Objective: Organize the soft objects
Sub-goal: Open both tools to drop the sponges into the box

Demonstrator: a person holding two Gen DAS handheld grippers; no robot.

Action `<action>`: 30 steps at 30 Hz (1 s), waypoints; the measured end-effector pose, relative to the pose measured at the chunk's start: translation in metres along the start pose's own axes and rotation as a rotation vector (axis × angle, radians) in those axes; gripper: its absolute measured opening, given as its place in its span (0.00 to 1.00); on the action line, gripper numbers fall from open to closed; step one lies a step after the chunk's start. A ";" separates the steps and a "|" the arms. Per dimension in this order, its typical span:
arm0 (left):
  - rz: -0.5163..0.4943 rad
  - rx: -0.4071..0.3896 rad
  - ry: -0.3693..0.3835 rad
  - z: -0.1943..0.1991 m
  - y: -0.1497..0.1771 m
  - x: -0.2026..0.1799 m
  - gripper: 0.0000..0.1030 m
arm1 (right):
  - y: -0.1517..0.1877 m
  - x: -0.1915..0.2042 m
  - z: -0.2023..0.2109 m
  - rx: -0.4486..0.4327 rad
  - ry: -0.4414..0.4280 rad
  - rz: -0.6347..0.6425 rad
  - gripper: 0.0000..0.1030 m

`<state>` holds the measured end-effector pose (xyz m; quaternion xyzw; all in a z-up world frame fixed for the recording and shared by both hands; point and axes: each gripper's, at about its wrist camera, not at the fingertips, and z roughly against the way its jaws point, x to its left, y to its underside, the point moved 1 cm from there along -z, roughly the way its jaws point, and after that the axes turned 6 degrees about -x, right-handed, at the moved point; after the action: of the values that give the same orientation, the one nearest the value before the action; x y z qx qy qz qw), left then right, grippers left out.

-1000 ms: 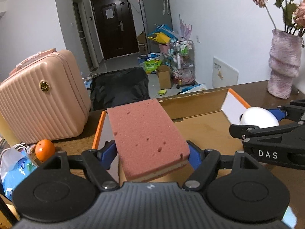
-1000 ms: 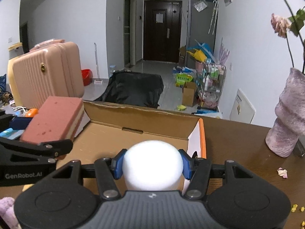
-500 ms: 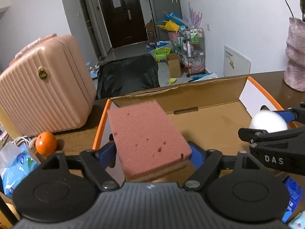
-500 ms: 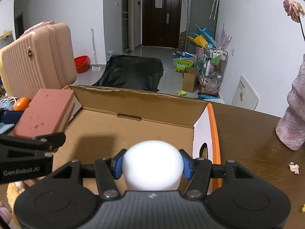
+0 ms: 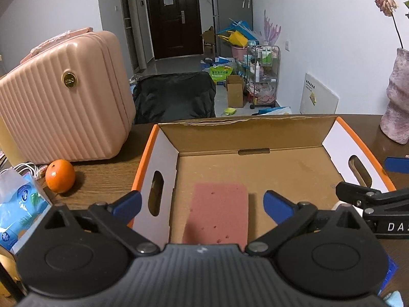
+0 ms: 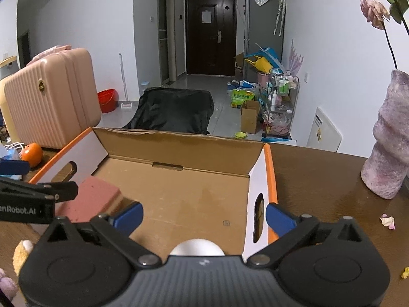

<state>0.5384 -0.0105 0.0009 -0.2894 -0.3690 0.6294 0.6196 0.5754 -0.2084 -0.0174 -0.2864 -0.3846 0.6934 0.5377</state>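
A pink sponge [image 5: 218,212] lies flat on the floor of the open cardboard box [image 5: 255,133], near its left wall; it also shows in the right wrist view [image 6: 92,199]. My left gripper [image 5: 202,203] is open and empty above the sponge. A white foam ball [image 6: 196,247] lies in the box near its right wall, partly hidden by my right gripper's body. My right gripper [image 6: 203,216] is open and empty above the ball.
A pink suitcase [image 5: 64,97] and an orange [image 5: 60,176] stand left of the box. A blue tissue pack [image 5: 18,204] lies at the near left. A purple vase [image 6: 388,143] stands right of the box. A plush toy [image 6: 21,253] lies at the near left edge.
Both grippers have opened. The pink sponge dropped from the left gripper into the box, and the white ball dropped from the right gripper into the box.
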 end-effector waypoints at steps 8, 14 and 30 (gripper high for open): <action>-0.001 -0.015 0.011 0.015 0.001 -0.003 1.00 | 0.000 0.001 0.013 -0.013 -0.006 -0.012 1.00; 0.008 -0.026 0.015 0.031 0.004 0.000 1.00 | 0.001 0.005 0.029 -0.029 -0.002 -0.011 1.00; 0.024 -0.070 0.027 0.097 0.020 0.001 1.00 | 0.013 0.015 0.097 -0.081 0.008 -0.011 1.00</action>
<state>0.4471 -0.0193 0.0385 -0.3238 -0.3788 0.6194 0.6066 0.4865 -0.2176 0.0240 -0.3088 -0.4119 0.6729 0.5312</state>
